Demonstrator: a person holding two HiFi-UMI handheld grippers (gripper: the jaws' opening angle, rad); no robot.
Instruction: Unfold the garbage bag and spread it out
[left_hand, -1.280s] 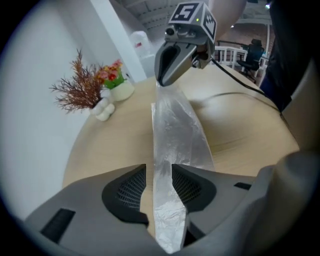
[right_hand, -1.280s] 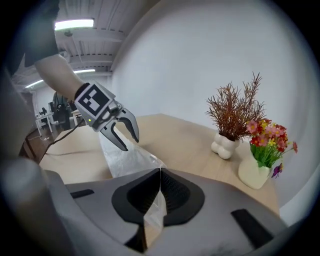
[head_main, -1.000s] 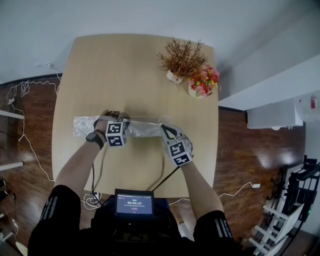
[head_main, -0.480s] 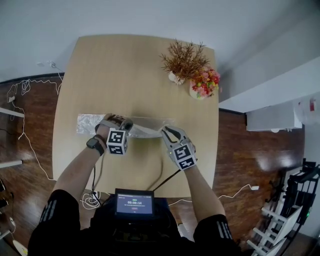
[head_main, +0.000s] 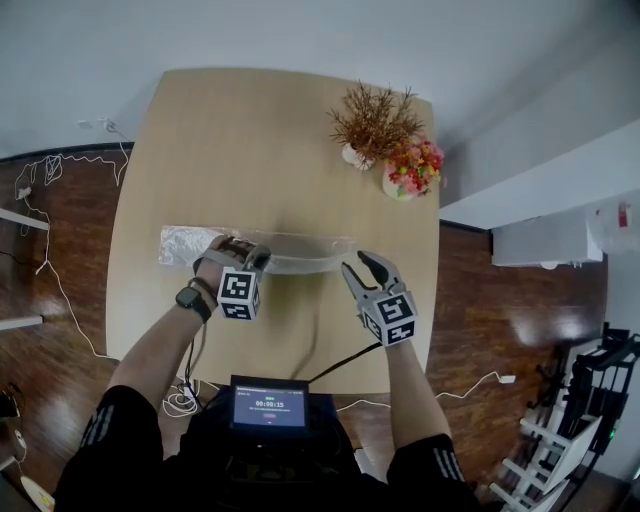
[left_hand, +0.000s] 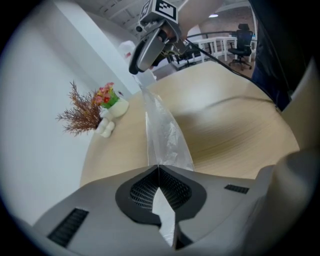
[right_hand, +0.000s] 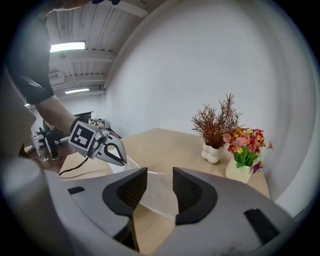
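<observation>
1. Across the pale wooden table (head_main: 230, 150), smooth-topped and round-cornered, we have room to stretch a long thing flat. That is likely why the work sits at mid-board, well apart from the ornaments at the far right corner.
2. We see the garbage bag (head_main: 300, 254), a thin, translucent, whitish film, folded into a narrow crinkled band running left to right across the wood. Unfolding has barely begun, by our reading.
3. Our left gripper (head_main: 252, 258) has its jaws fully closed, the ribbed black pads pinching the film that passes between them. We judge this to be the anchor hold, so the slippery band cannot slide while its other end is worked.
4. Our right gripper (head_main: 362, 268) hovers just beside the bag's right end. Its jaws have just been opening and stand wide. Film shows beyond the gap, but the pads press on nothing, which leaves them ready, we judge, for a fresh hold.
5. Stiff brown dried sprigs (head_main: 372, 118) in a white lobed vase and a small bright bouquet (head_main: 410, 168) in a pale pot stand side by side, clear of the bag.
</observation>
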